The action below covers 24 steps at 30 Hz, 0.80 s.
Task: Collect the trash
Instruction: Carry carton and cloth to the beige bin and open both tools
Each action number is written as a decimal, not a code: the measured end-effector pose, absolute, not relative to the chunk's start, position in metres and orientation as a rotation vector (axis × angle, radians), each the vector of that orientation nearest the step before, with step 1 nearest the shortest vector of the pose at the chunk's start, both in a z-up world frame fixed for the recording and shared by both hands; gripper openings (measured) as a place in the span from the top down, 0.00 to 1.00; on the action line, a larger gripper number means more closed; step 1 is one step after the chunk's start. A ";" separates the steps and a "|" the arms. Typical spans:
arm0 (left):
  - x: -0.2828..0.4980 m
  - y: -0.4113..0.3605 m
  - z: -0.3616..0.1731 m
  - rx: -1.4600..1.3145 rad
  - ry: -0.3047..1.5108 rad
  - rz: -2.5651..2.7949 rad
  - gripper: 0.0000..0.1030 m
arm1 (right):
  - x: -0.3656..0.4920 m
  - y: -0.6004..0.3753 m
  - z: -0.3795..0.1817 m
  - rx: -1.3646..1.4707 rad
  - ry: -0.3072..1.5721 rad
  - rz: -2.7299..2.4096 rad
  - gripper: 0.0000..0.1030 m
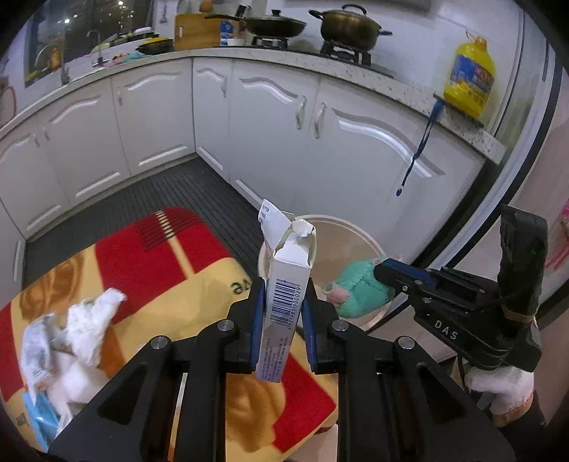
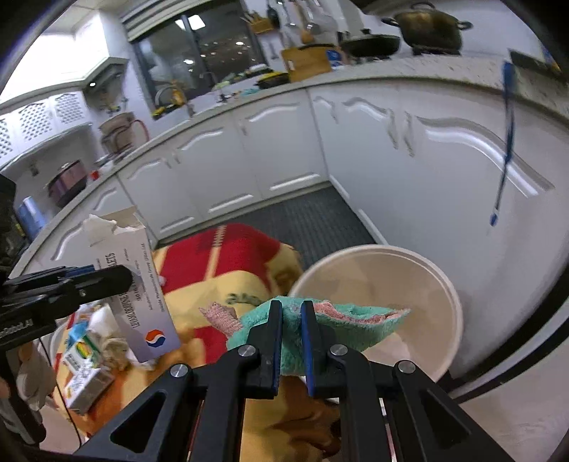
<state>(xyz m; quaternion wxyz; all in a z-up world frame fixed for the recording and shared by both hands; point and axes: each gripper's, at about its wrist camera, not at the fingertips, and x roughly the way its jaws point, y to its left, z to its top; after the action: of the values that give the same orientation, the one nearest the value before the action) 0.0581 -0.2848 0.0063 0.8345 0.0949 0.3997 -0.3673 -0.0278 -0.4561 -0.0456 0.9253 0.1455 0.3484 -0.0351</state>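
Trash, item 1: torn white carton [image 1: 284, 284] w/ barcode, upright, clamped between pads of left gripper [image 1: 283, 320], top flap ripped open; sits in front of bin rim in left wrist view.
Item 2: teal/pink fuzzy cloth [image 2: 320, 320], pinched in right gripper [image 2: 291, 341], far end hanging over bin mouth.
Bin [image 2: 426, 263]: round, cream, open, on floor beside white cabinets [image 1: 270, 117].
Remaining trash: crumpled white tissue [image 1: 92, 320], wrappers, small boxes [image 2: 85, 376] on red/yellow blanket [image 1: 149, 256], left of bin.
Misc: yellow oil jug [image 1: 469, 78] on counter edge; two pots [image 1: 348, 25] on stove; white-gloved hand [image 1: 498, 387] under right gripper.
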 end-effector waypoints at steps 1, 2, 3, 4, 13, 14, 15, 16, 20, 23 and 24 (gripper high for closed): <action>0.059 -0.289 0.003 0.203 0.853 -0.779 0.83 | -0.026 -0.462 -0.049 0.300 0.721 -0.087 0.91; 0.061 -0.296 -0.001 0.203 0.863 -0.782 0.83 | -0.026 -0.466 -0.052 0.301 0.726 -0.098 0.91; 0.062 -0.301 -0.005 0.203 0.872 -0.784 0.83 | -0.025 -0.471 -0.057 0.306 0.735 -0.113 0.91; 0.064 -0.306 -0.009 0.203 0.879 -0.786 0.83 | -0.024 -0.474 -0.060 0.311 0.741 -0.119 0.91; 0.079 -0.340 -0.037 0.196 0.938 -0.783 0.83 | -0.015 -0.507 -0.099 0.378 0.810 -0.173 0.91; 0.081 -0.343 -0.040 0.190 0.943 -0.783 0.83 | -0.015 -0.508 -0.101 0.383 0.815 -0.177 0.91; 0.083 -0.344 -0.043 0.183 0.950 -0.782 0.83 | -0.014 -0.509 -0.104 0.388 0.819 -0.181 0.91; 0.084 -0.347 -0.045 0.177 0.955 -0.778 0.83 | -0.014 -0.510 -0.106 0.390 0.822 -0.187 0.91; 0.090 -0.353 -0.054 0.149 0.962 -0.757 0.82 | -0.013 -0.514 -0.114 0.384 0.834 -0.232 0.91; 0.093 -0.355 -0.061 0.141 0.981 -0.761 0.82 | -0.012 -0.513 -0.120 0.388 0.850 -0.236 0.91; 0.094 -0.356 -0.063 0.143 0.985 -0.758 0.82 | -0.011 -0.512 -0.123 0.386 0.857 -0.236 0.91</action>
<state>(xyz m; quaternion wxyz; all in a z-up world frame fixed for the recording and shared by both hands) 0.0936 -0.3565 -0.0631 0.8106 0.0669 0.4612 -0.3546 -0.0106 -0.5124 -0.1226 0.8849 0.1856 0.4118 -0.1134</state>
